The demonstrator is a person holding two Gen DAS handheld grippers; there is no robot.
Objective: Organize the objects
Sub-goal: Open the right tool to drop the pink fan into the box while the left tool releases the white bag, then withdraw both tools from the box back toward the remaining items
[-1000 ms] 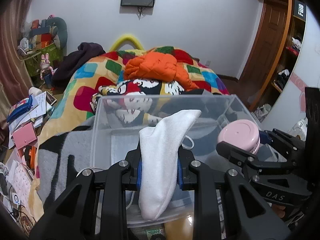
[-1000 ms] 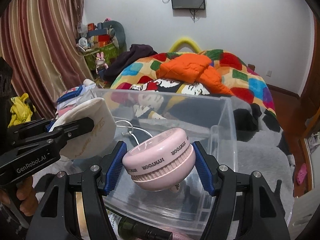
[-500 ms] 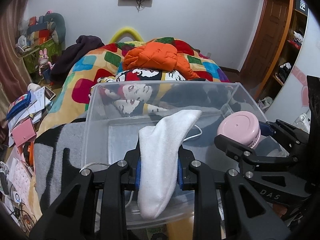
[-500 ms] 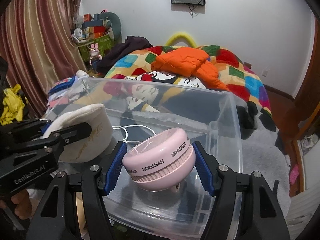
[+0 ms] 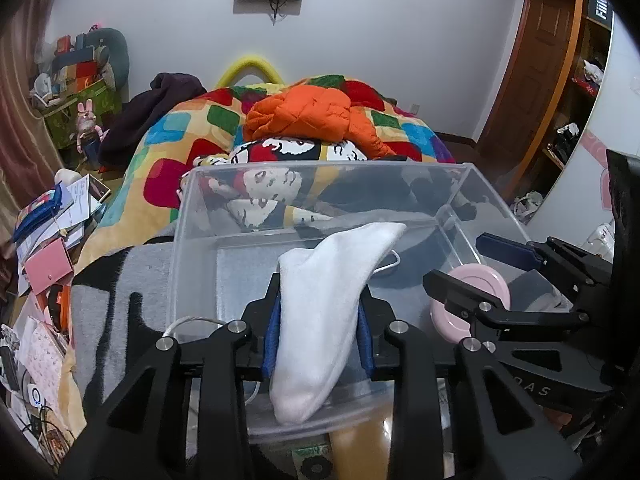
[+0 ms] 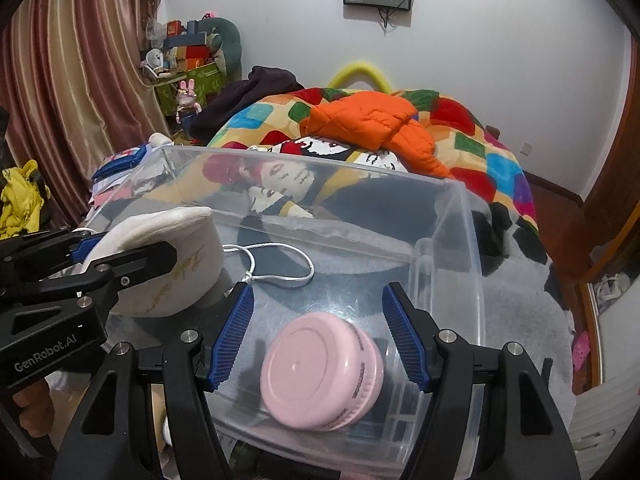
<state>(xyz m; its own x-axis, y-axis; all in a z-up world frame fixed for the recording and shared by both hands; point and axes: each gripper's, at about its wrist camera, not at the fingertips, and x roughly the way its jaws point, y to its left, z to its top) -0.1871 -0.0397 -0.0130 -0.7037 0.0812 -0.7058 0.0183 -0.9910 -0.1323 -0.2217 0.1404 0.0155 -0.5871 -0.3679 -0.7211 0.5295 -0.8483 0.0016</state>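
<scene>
Count: one clear bin [image 5: 188,240], one white sock [image 5: 324,312], one pink fan [image 6: 320,376], one white cord [image 6: 280,264], two grippers.

Left gripper [image 5: 320,336] hangs over the bin's near rim, jaws opening; the blue pads [image 5: 271,336] still flank the sock and touch it, so the sock is still pinched, draped upright with its toe end pointing into the bin. Right gripper [image 6: 318,332] is spread wide, nothing between its pads [image 6: 232,332]. The fan lies loose in the bin's near right corner, tilted on its side, flat face toward the camera.

View differences: the right wrist shows gold script on the sock [image 6: 160,264] and the cord looped on the bin floor; the left wrist shows only a sliver of the fan [image 5: 472,296] behind the right gripper [image 5: 500,280], plus cord over the near left rim.

Versus a second ago: the fan was clamped in the right gripper above the bin, now it is dropped inside. The sock has not moved from the left gripper.
</scene>
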